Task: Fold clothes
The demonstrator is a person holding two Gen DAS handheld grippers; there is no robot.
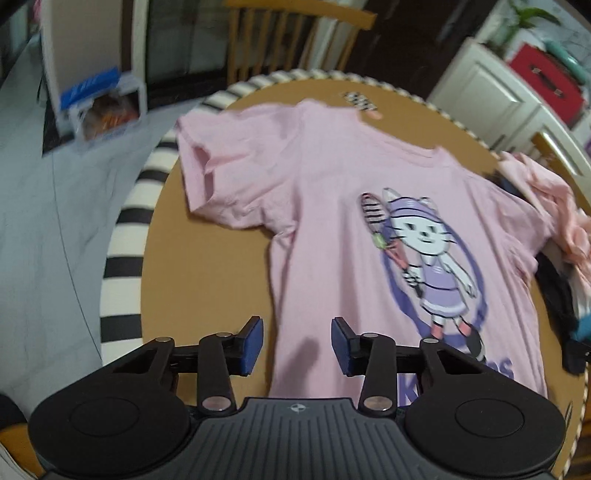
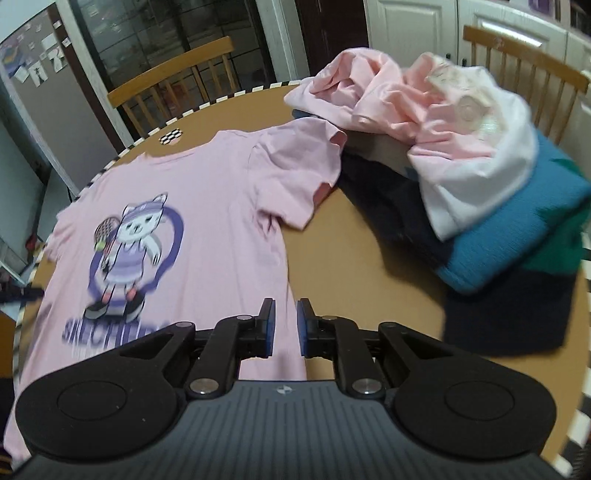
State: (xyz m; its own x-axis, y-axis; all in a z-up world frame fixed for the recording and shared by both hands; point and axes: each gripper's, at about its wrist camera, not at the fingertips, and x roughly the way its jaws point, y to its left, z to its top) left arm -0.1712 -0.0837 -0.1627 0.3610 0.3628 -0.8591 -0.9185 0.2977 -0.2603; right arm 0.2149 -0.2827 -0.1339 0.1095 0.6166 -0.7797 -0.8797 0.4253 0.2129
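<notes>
Left wrist view. A pink T-shirt [image 1: 332,206] lies spread face up on a round brown table [image 1: 207,288] with a black-and-white striped rim [image 1: 122,236]. One short sleeve [image 1: 207,162] reaches toward the table's left edge; the cat-with-racket print [image 1: 424,258] sits right of centre. The left gripper [image 1: 297,345] hangs above the shirt's lower left side edge, its blue-padded fingers [image 1: 253,345] spread apart with nothing clasped: the left pad is over bare table just beside the edge, the right pad over pink cloth, and the edge runs up between them. Whether the pads touch the cloth cannot be told. A wooden chair [image 1: 295,33] stands beyond the table.

Right wrist view. The same T-shirt [image 2: 207,206] fills the left half of the table [image 2: 351,251], its print [image 2: 133,236] to the left. The right gripper [image 2: 286,328] is poised over the shirt's lower right side edge, fingers [image 2: 267,328] parted by a narrow gap, pinching nothing; the left pad is over cloth, the right pad at the edge beside bare table. Farther right, well apart from the fingers, lies a heap of unfolded clothes [image 2: 443,140]: pink and white on top, teal and dark beneath.
</notes>
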